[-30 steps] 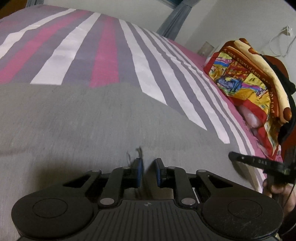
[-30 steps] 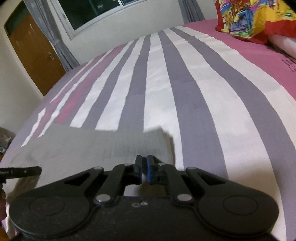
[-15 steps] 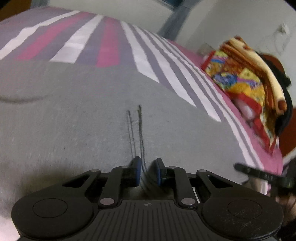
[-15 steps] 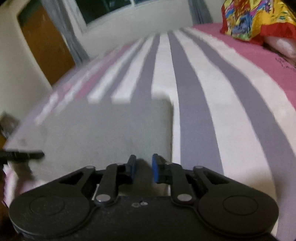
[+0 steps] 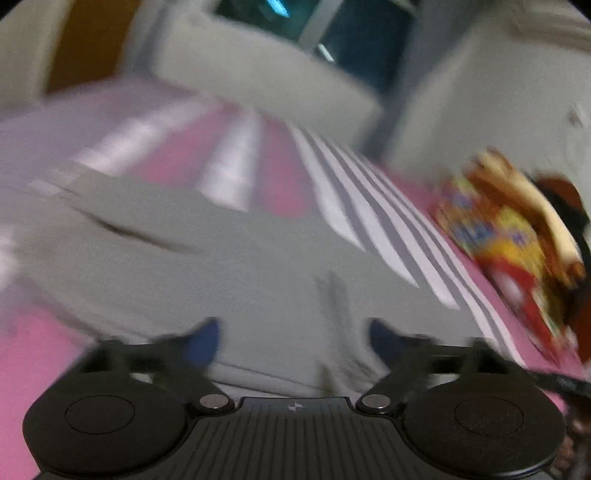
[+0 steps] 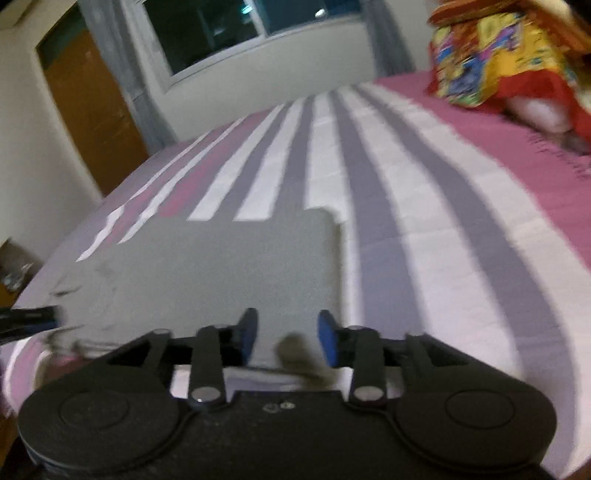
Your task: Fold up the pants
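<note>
- Now, on my left, the left gripper (image 5: 293,341) has just been spreading its jaws, and they stand wide with nothing pinched; its blue pads (image 5: 205,341) hang over the near edge of the grey pants (image 5: 207,266), though blur keeps me from saying whether they touch the cloth.
- From that camera the pants lie flat across the striped bedsheet (image 5: 369,199), filling the lower half, with a dark crease toward 10 o'clock and a faint smeared mark at about 1 o'clock from the jaws.
- Moving right, a colourful patterned cloth (image 5: 509,236) sits at 3 o'clock on the bed.
- On my right, the right gripper (image 6: 286,338) has just been parting its jaws too; they stand partly apart, clear of the fabric, over the pants' near edge.
- From there the pants (image 6: 221,266) lie folded into a neat rectangle from 9 to 12 o'clock, their far right corner square on the sheet.
- Farther off, a window (image 6: 240,29) is at 12 o'clock and a wooden door (image 6: 92,110) at 10.
</note>
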A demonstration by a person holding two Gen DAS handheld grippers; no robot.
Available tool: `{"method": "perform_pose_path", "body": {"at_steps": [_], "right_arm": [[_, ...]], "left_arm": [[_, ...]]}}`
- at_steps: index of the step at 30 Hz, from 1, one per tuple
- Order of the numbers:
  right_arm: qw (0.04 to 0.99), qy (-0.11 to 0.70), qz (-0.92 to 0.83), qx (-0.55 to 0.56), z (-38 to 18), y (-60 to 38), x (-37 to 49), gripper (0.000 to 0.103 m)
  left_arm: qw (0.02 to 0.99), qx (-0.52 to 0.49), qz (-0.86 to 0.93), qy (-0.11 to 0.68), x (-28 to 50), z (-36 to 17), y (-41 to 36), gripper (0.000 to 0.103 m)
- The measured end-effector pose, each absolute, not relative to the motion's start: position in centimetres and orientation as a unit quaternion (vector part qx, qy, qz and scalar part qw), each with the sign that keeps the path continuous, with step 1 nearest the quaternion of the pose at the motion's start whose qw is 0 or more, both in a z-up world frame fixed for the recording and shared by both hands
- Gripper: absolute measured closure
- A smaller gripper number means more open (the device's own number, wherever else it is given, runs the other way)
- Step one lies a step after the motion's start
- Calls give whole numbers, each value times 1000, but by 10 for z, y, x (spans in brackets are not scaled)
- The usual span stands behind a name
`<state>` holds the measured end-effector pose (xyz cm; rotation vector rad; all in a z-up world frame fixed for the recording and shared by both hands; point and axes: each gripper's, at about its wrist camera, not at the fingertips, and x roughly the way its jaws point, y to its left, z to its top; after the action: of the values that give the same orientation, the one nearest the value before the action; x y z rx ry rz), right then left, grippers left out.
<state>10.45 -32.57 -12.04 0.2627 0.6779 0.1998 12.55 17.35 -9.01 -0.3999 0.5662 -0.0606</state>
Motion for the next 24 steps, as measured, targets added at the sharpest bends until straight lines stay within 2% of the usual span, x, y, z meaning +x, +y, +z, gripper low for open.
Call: {"method": "perform_pose_path", "body": {"at_steps": [3,7,10,12,14,17,18,19,20,21,22,24], "right_arm": [[925,324,71,185,-124,-351,104,55],[912,307,45,269,-139,-382,106,48],[901,308,23,305,-153,-389,106,47],[903,301,22,307,-153,-391,104,46],[905,304,20,298,-153,-388,106,45],[905,304,11,298,-154,-385,108,45],[904,304,7,300,-154,-385,109,45],[904,305,5,301,-155,-386,110,45],[903,305,3,302,-155,-386,109,45],[904,303,0,302,-156,-386,108,45],[904,302,-2,302,-155,-387,106,45],[905,300,0,301,-155,-388,104,45]], "left_arm": [[930,-246,26,272,108,-103,229,12],[879,-388,69,267,110,-148,306,13],[841,-481,39,246,123,-184,340,12],[838,-489,19,241,143,-187,351,12],[841,-482,7,248,167,-187,354,2],[860,-453,7,235,189,-187,345,2],[865,-446,13,230,192,-187,341,11],[859,-459,19,225,190,-187,342,81],[835,-515,0,195,181,-190,351,76],[834,-530,-8,155,167,-186,355,76],[859,-493,-7,139,153,-182,353,76],[855,-469,31,221,161,-209,358,76]]}}
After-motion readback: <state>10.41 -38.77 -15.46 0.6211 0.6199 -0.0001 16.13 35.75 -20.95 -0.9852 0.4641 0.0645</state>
